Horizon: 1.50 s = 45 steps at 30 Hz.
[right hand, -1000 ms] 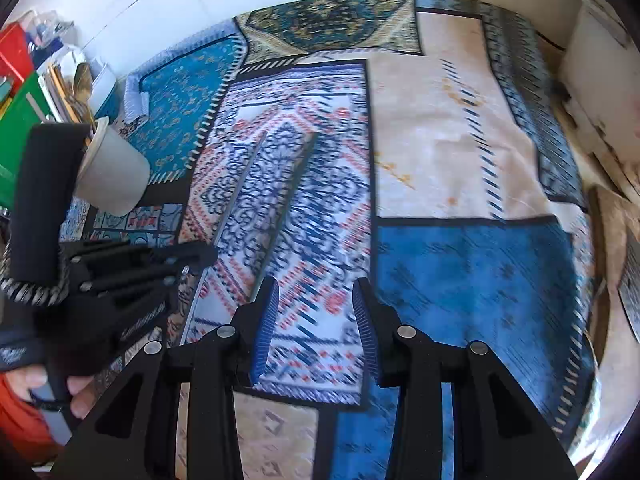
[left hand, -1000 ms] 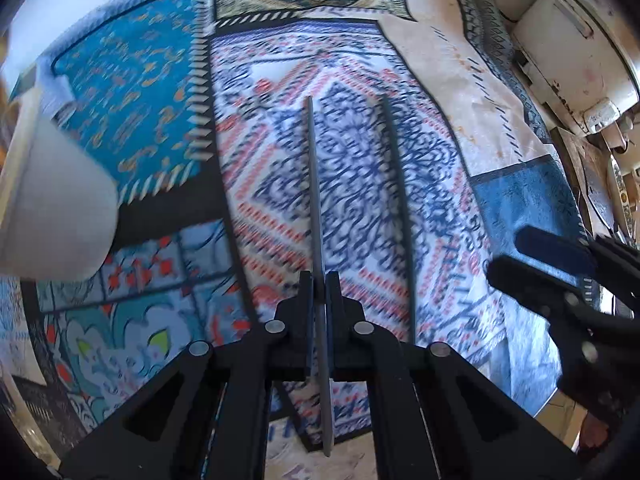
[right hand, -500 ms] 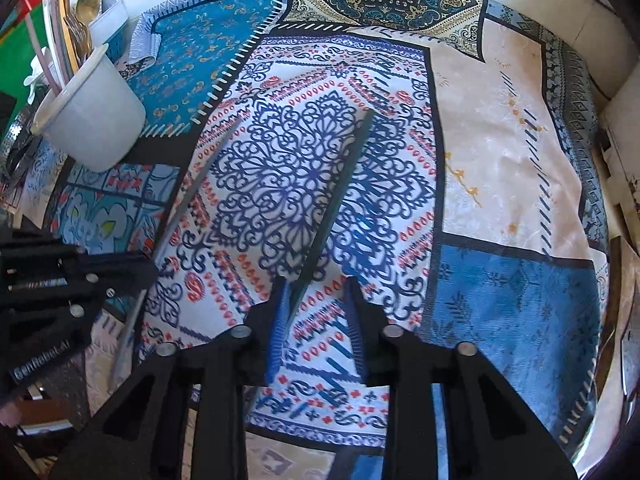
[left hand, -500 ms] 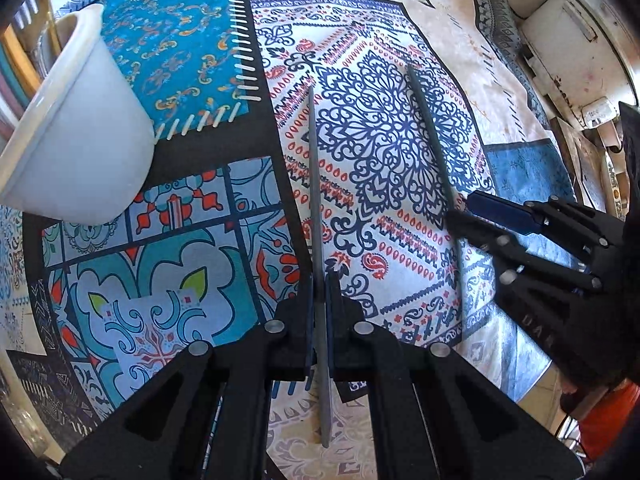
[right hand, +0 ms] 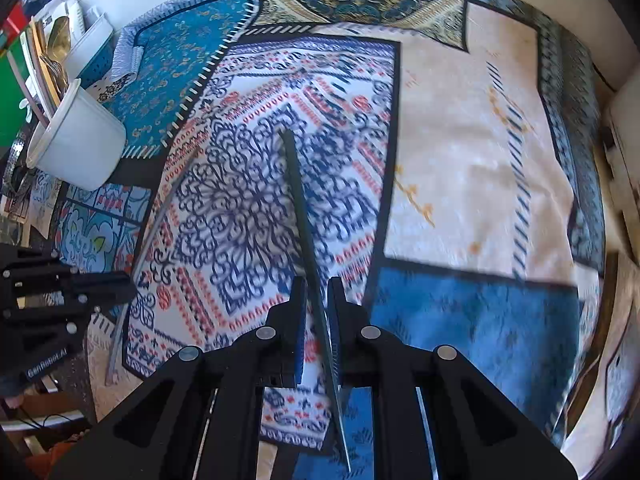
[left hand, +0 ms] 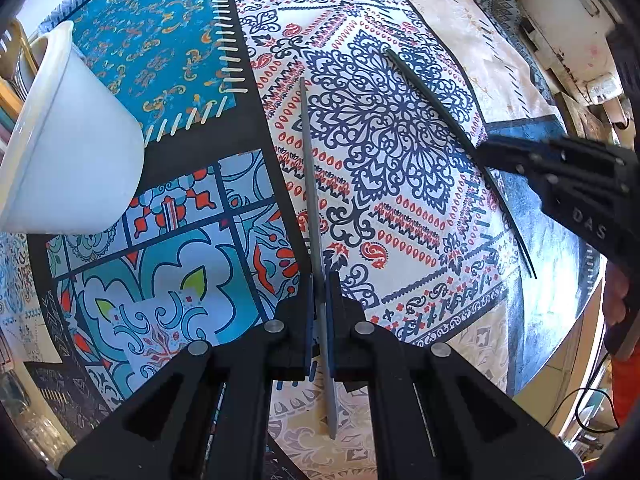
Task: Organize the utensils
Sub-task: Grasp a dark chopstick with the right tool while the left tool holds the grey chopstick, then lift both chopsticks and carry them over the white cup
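Observation:
My left gripper (left hand: 319, 280) is shut on a grey chopstick (left hand: 310, 168) that points forward over the patterned cloth. My right gripper (right hand: 317, 286) is shut on a dark chopstick (right hand: 296, 196), which also points forward. In the left wrist view the right gripper (left hand: 560, 168) is at the right, with the dark chopstick (left hand: 428, 96) through it. In the right wrist view the left gripper (right hand: 60, 292) is at the left with the grey chopstick (right hand: 168, 200). A white utensil cup (left hand: 68, 140) stands at the left; it also shows in the right wrist view (right hand: 80, 148), with several utensils in it.
A patchwork cloth (right hand: 480, 160) covers the table. Green and white containers (right hand: 16, 76) stand behind the cup at the far left. White boxes (left hand: 568, 20) sit at the far right edge. The table's near edge (left hand: 560, 340) drops off at the lower right.
My right gripper has closed on the dark chopstick, which lay on the cloth before, and holds it off the cloth. My left gripper keeps its grey chopstick and has shifted slightly.

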Tool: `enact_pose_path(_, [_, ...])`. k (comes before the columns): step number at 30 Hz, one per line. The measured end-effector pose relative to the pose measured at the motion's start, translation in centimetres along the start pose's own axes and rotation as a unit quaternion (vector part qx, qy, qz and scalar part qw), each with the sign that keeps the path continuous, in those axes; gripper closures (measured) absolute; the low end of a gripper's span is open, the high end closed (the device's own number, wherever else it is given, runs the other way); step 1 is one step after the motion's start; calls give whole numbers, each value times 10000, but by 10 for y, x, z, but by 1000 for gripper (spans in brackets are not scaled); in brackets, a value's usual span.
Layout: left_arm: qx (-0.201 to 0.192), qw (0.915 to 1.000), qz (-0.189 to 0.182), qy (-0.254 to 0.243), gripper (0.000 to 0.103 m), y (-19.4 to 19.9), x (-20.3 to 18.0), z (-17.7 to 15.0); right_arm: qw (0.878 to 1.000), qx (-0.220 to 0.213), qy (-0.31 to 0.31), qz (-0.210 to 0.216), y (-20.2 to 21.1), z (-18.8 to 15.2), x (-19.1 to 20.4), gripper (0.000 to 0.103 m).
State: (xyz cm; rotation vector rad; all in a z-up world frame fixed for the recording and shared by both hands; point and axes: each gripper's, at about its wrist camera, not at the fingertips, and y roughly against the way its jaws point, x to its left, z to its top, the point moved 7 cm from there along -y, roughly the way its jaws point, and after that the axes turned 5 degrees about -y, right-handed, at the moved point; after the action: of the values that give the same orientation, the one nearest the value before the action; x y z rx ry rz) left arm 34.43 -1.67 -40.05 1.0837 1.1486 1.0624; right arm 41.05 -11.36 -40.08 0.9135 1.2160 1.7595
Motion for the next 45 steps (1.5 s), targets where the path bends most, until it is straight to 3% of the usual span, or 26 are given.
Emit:
enact_pose_path(9, [47,10000,37,68,99,0,1,0,9987,157,475,-138,-18,16,19,93])
enact_pose_path(16, [30,9998,158,-148,99,2,-10,2,9994,231,151,205,-19,20,13,97])
enact_pose_path(21, [-61,9998,169,-121,100,5,-19,7,9993,-67,17,376,5,17,3,97])
enact_pose_path(30, [-966,9944,419,17,100,56,-22,11,9954,-888,65,359,67,14,17,97])
enact_pose_path(45, [-2289,9692,745,516,103,147,20,-7,9796,-1908,372,507,129,41,68,97])
